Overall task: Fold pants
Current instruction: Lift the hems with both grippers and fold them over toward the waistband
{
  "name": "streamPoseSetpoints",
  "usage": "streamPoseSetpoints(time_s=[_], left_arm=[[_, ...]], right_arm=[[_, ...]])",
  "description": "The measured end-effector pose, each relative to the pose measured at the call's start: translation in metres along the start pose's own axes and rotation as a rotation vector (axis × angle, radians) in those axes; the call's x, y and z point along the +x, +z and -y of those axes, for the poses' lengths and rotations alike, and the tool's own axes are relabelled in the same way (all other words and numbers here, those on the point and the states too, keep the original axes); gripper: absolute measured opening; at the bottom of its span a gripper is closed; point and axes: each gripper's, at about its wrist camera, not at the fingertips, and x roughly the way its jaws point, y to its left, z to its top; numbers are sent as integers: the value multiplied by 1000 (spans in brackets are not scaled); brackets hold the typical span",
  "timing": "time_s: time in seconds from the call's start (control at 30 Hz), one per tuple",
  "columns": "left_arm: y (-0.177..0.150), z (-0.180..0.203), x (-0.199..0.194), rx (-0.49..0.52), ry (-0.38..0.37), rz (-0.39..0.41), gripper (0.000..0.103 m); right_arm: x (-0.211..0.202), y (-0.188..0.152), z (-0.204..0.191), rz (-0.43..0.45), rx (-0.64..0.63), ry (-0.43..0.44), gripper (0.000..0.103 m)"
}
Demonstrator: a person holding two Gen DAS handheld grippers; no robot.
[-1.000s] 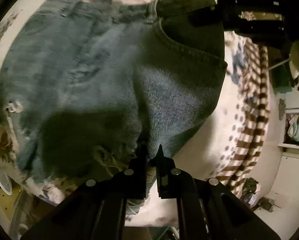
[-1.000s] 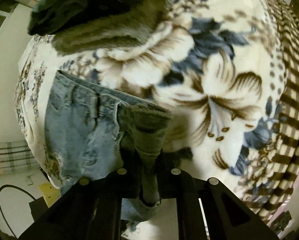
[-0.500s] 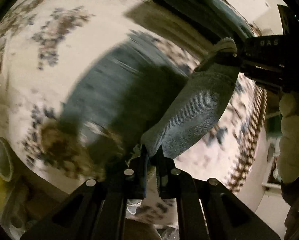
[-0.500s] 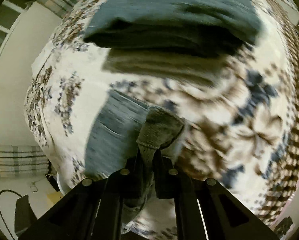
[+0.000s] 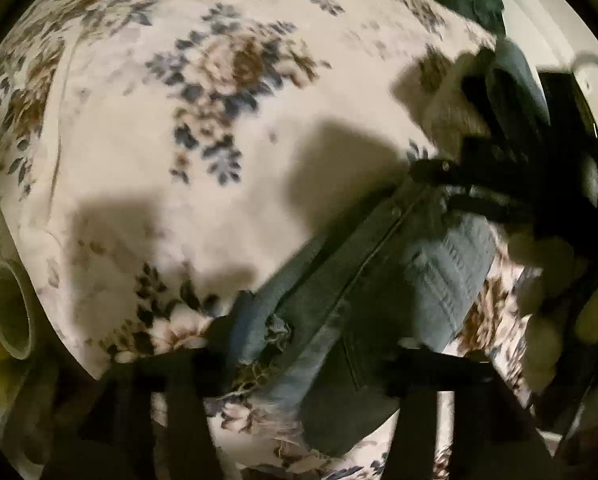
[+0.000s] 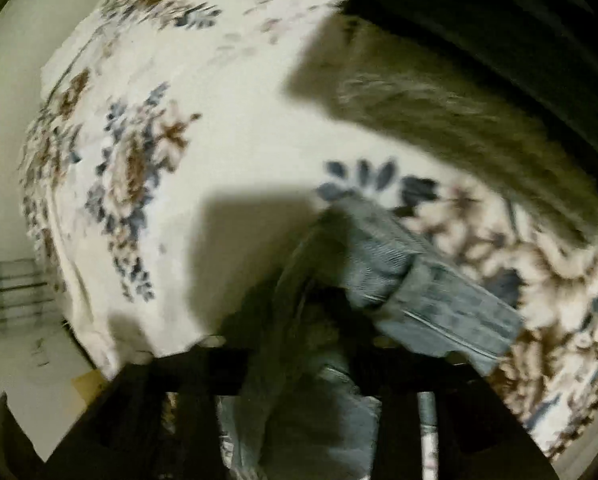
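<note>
Now | my left gripper [image 5: 299, 344] is pinching the jeans [image 5: 379, 280] | my right gripper [image 6: 319, 344] is clamping their bunched denim | floral blanket [image 5: 219, 120] lying beneath.

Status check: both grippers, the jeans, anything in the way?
Left gripper and right gripper both shut on the jeans, which hang bunched between them above the floral blanket. Dark folded clothes lie ahead of the right gripper.

The pants [image 5: 363, 280] lie on the blanket [image 5: 147, 184], stretched between the left claw [image 5: 311, 356] at the near edge and the right claw [image 5: 447, 184] to the right; folded clothes [image 6: 479, 96] lie behind them on the blanket
</note>
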Motion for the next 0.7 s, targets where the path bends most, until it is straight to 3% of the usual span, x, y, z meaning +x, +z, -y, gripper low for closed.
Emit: streamPoseSetpoints(time_s=[0.03,0.13,0.33,0.57,0.7], left_arm=[[1,-5,-4,-18,-5,8,60],[-3,-11,-13,-60,-16,21,61],[-47,-11,-9,-186,-36,-1,61],[-129,-12,33,-478,-63,-106,61],[-172,-10,62,-676,-186,-166,61]], right_arm=[[-2,-2,-3,11,-19,15,72],[-18,-11,-4,34,-32,36,73],[-54,-37,32,74,-14,16,76],[-49,-74,109,19,46,37,76],[-23,-89,142,-22,71,87,76]])
